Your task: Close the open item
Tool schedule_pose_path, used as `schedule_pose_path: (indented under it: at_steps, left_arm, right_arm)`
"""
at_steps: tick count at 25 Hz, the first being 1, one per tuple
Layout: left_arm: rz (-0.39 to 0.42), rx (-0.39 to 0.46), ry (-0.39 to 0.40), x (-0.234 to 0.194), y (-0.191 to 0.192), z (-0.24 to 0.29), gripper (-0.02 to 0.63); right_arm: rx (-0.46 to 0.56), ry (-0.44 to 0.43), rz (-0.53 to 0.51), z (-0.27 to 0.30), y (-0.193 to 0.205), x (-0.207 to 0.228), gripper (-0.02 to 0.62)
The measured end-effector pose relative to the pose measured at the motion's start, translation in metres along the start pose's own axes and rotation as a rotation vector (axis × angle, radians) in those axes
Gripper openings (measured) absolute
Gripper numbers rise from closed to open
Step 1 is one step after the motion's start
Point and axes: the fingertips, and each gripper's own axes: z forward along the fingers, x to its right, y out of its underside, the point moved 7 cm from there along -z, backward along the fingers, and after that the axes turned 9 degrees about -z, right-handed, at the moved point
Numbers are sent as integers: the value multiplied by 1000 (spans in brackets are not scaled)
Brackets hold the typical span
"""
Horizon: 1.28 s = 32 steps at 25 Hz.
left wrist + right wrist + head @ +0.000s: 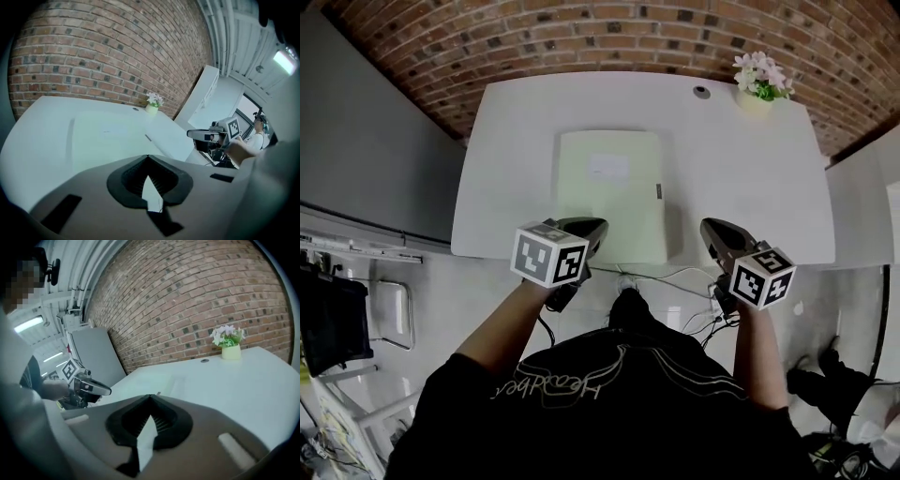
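Observation:
A flat pale-green case (609,192) lies in the middle of the white table (741,178), with a small clasp (657,191) on its right edge. It looks flat, with no raised lid. The case shows faintly in the left gripper view (108,133) and in the right gripper view (164,380). My left gripper (586,228) hovers over the case's near left corner, jaws shut and empty (148,158). My right gripper (712,228) sits at the table's front edge, right of the case, also shut and empty (150,397). Neither touches the case.
A small pot of flowers (759,84) stands at the table's far right corner, with a cable hole (701,91) beside it. A brick wall (581,37) runs behind. A grey panel (366,141) is on the left. Cables (675,279) hang under the front edge.

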Motion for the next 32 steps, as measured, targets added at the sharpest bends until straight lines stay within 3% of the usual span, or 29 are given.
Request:
schedule_pose_path:
  at_steps: [4,12,17,21,32]
  left_arm:
    - [11,89,70,25,-3,-32,2]
    - [85,221,185,63,15,-102,2]
    - [133,294,234,84,24,-143,2]
    - [123,325,295,98,31,-172,2]
    - [133,390,377,119,36,-195,2]
  right_arm:
    - [21,-32,-119,-19,-24,-32,5]
    - [156,-198,-172,-57,-68,-121,3]
    - [209,-285,-155,-71,-72,-166,3]
    - [238,-330,-115,-81,-71,-190,3]
    - [302,-408,-1,-88,-71,-214,3]
